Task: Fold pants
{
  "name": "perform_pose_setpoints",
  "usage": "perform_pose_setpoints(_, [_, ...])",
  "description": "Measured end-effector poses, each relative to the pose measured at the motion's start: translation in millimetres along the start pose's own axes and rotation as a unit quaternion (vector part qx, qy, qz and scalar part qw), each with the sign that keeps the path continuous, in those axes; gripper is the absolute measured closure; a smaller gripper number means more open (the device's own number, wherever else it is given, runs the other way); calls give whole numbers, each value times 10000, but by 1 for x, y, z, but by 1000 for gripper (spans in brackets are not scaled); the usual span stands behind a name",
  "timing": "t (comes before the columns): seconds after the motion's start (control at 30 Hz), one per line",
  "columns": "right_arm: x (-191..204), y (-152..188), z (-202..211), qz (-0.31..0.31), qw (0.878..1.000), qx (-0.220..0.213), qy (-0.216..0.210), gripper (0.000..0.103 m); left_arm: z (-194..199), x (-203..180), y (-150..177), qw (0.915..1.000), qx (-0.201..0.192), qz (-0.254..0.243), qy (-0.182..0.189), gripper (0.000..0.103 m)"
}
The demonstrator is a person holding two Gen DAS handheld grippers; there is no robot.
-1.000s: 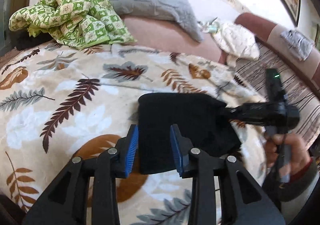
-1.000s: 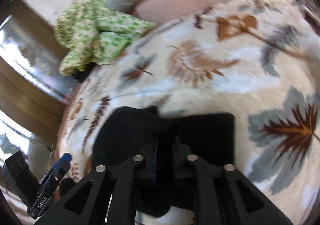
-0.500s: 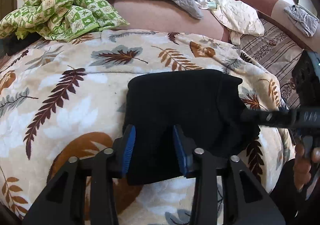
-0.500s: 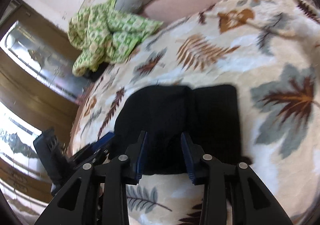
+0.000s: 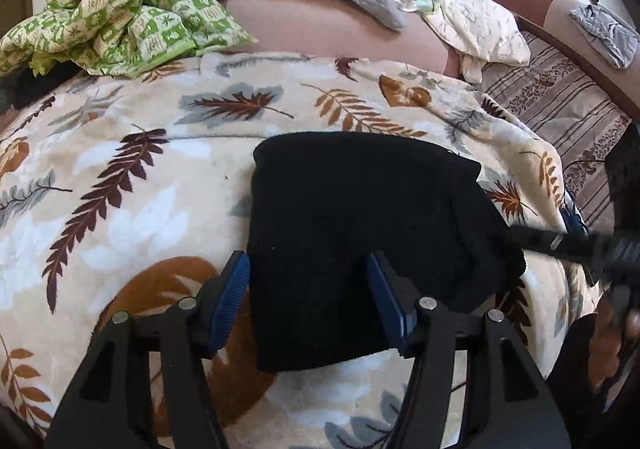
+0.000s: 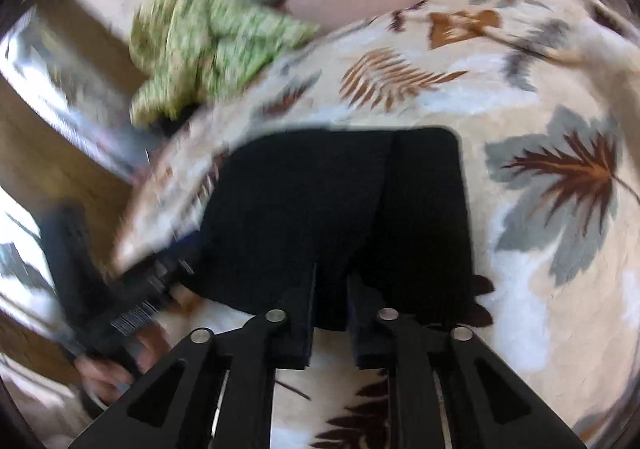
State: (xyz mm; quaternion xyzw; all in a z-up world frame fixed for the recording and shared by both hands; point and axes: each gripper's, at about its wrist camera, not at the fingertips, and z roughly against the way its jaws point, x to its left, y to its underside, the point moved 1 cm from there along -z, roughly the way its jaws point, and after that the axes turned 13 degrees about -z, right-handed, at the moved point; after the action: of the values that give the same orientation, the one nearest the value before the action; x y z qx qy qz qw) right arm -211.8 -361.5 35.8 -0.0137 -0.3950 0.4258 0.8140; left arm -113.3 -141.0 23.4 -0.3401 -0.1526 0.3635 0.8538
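Pants (image 5: 352, 233) folded flat on leaf blanket (image 5: 120, 185), long axis away from left gripper (image 5: 308, 289) — both grippers' jaws apart.

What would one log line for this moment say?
pants: folded, on blanket | left gripper: open | right gripper: open

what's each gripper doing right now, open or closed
left gripper: open, straddling the near edge of the folded black pants, not holding them.
right gripper: jaws narrowly apart over the pants; grip cannot be told.
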Motion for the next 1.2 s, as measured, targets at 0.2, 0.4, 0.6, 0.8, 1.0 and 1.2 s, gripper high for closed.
perform_pose_setpoints(0.2, [-6,-18,11,-127,9989,-388,-233,42,-1,1,0,10000,8,61,-16,43])
perform_pose_setpoints(0.4, [-9,-23,-30,-208,9994,-89,-247,42,-5,7,2,9998,34,208,1,36])
perform_pose_setpoints(0.6, [0,-21,-41,-131,9990,-395,-172,88,-5,8,0,9998,53,199,-39,36])
perform_pose_setpoints(0.8, [9,-24,-3,-109,9949,-854,-524,91,9,5,-10,9998,-80,172,-17,36])
perform_pose_setpoints(1.0, [-2,-33,11,-68,9954,-945,-120,91,-8,-4,-11,9999,99,59,-40,35])
perform_pose_setpoints(1.2, [-27,-29,-19,-256,9963,-698,422,89,-10,-6,-11,9998,221,-9,-33,35])
